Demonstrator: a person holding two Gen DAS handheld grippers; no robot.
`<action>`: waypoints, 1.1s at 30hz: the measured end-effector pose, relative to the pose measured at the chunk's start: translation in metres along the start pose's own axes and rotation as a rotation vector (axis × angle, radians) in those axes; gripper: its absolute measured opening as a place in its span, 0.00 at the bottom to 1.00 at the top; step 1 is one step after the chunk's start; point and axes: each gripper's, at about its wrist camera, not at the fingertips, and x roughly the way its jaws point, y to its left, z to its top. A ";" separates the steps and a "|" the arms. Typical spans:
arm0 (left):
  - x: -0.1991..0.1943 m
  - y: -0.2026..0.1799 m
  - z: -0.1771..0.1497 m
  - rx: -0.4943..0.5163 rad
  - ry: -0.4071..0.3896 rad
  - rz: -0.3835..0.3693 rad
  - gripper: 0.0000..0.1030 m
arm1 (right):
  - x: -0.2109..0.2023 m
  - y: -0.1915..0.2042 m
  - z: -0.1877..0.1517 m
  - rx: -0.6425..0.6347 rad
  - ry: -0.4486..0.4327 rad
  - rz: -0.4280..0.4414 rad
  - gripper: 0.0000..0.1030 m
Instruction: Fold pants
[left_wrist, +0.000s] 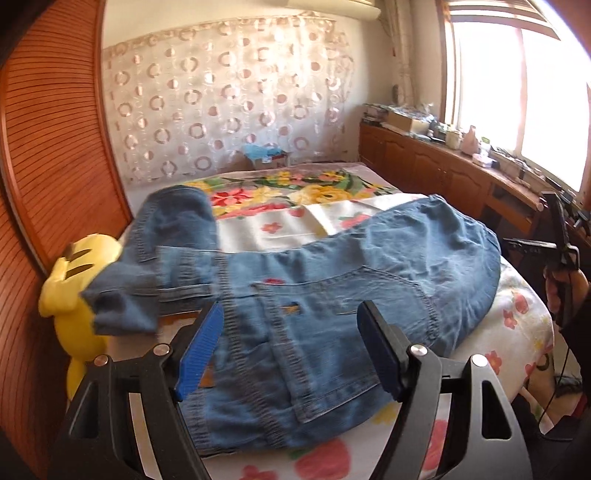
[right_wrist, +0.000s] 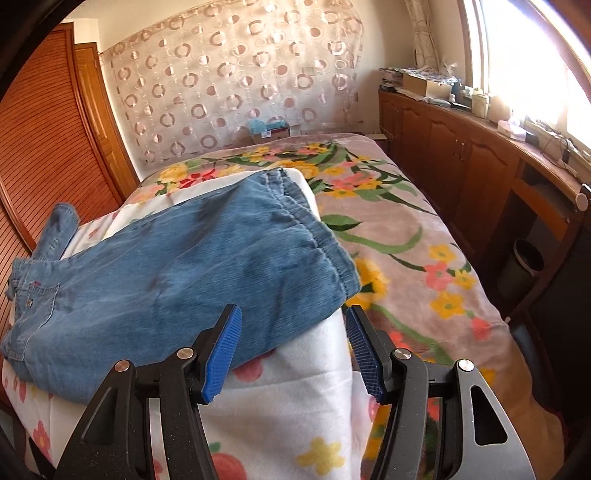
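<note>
Count on the bed — one pair of blue denim jeans (left_wrist: 332, 266), one white floral cloth (right_wrist: 295, 398) beneath it, one pink flowered blanket (right_wrist: 406, 236). One yellow plush toy (left_wrist: 70, 280) at the bedside. Two grippers in view — left gripper (left_wrist: 291, 350), right gripper (right_wrist: 293, 354).

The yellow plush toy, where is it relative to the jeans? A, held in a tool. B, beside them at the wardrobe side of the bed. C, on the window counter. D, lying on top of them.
B: the yellow plush toy sits next to the jeans, against the wooden wardrobe.
</note>
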 end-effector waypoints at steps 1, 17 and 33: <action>0.004 -0.005 0.001 0.006 0.006 -0.012 0.73 | 0.001 -0.001 0.000 0.008 0.004 -0.003 0.59; 0.030 -0.058 0.001 0.060 0.054 -0.110 0.73 | 0.030 0.007 0.012 0.071 0.096 0.011 0.27; 0.008 -0.022 -0.005 0.000 0.019 -0.070 0.73 | -0.052 0.100 0.063 -0.164 -0.137 0.125 0.01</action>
